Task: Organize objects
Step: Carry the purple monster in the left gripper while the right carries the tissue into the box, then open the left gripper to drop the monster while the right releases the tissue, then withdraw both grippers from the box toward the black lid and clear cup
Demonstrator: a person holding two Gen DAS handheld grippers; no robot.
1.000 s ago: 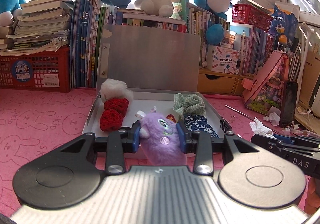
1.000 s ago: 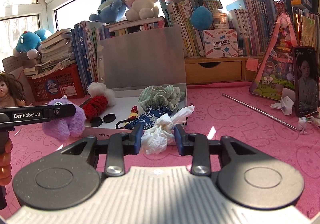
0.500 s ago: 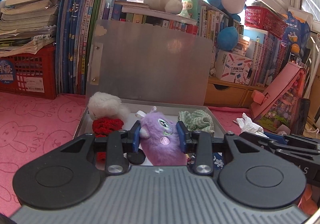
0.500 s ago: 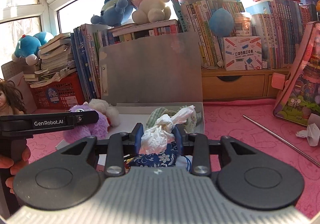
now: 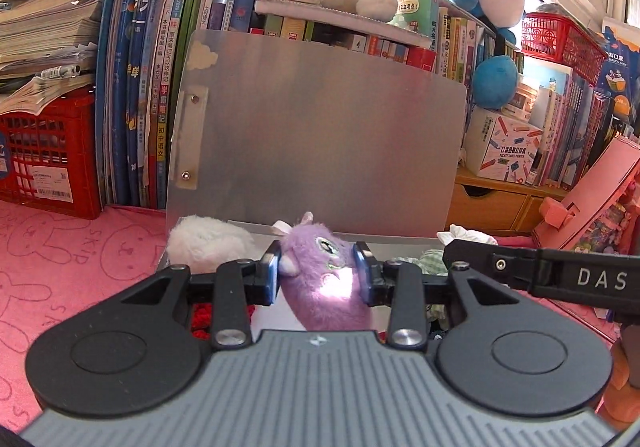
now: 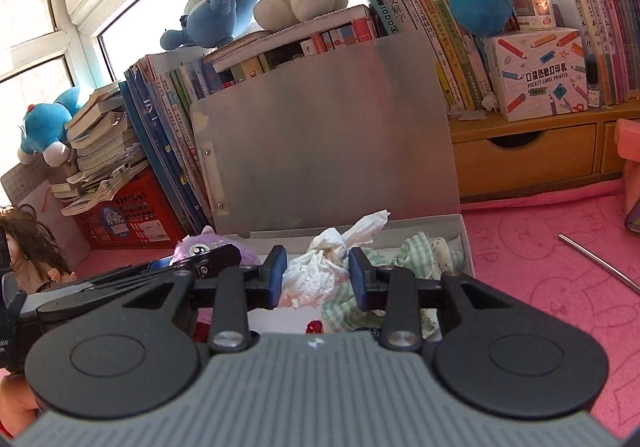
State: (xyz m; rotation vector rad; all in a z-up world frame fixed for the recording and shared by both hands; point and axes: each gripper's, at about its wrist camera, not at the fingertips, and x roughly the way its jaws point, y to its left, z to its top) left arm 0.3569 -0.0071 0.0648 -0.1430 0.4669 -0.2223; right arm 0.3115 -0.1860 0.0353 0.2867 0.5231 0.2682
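Two grippers, both loaded: left gripper (image 5: 316, 279) has its fingers (image 5: 269, 279) clamped on the purple plush toy (image 5: 328, 279), right gripper (image 6: 316, 279) has its fingers (image 6: 276, 279) pinched on the crumpled white tissue (image 6: 320, 271); both items hang above the open metal box (image 6: 464, 243), apart from its contents. Box lid (image 5: 320, 135) stands upright against the books (image 5: 148, 87), leaving the tray clear to drop into, next to the white-and-red plush (image 5: 208, 243) and green checked cloth (image 6: 424, 251) already inside. Likely both loads get let go here, on the pink worktop (image 6: 540, 267).
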